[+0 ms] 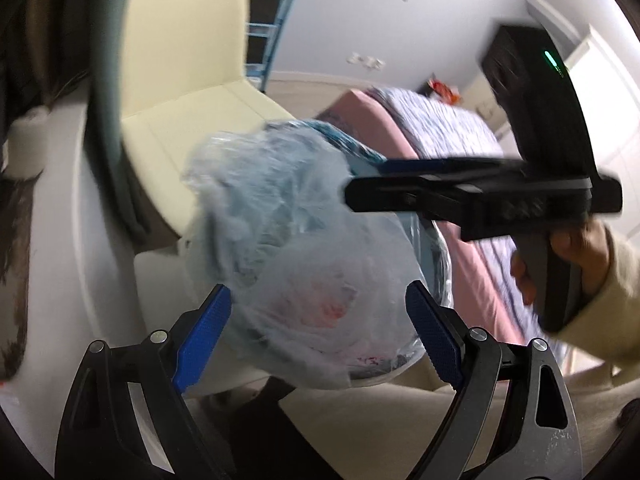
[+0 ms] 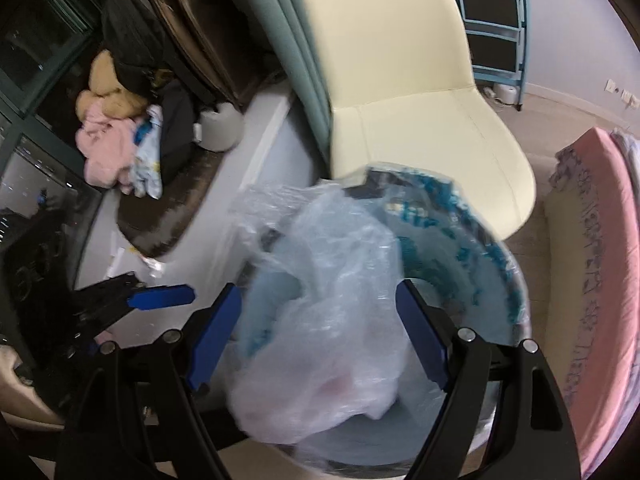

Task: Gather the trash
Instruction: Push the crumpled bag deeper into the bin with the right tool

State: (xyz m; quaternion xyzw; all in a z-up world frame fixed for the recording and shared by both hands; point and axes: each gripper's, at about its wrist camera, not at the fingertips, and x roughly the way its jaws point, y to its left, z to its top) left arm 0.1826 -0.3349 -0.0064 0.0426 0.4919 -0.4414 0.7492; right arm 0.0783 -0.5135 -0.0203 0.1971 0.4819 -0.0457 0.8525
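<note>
Both grippers hang over a round bin (image 2: 492, 264) lined with blue-patterned plastic, which stands on a pale floor (image 2: 532, 144) just in front of a cream chair (image 2: 400, 92). A clear bag (image 2: 332, 304) with something reddish inside bulges out of the bin's mouth; the view is blurred, so what it holds cannot be told.

The left gripper (image 1: 320, 320) has its blue pads spread wide, one on either side of the bag (image 1: 288, 240), and neither pad visibly presses on it. The right gripper (image 2: 320, 320) is likewise spread, with the bag between its fingers and gaps showing at both pads. In the left view the right gripper (image 1: 460, 196) reaches in from the right, held by a hand (image 1: 568, 256) in a cream sleeve.

Right of the bin lies a bed (image 2: 600, 240) with a pink sheet and a patterned cover. Behind the chair stands a blue ladder-like rack (image 2: 496, 20) against a white wall (image 1: 400, 20). To the left, a teal curtain (image 2: 296, 40) hangs by a white ledge (image 2: 260, 128), where a dark mat, a white pot and heaped pink and yellow cloths (image 2: 116, 136) lie.
</note>
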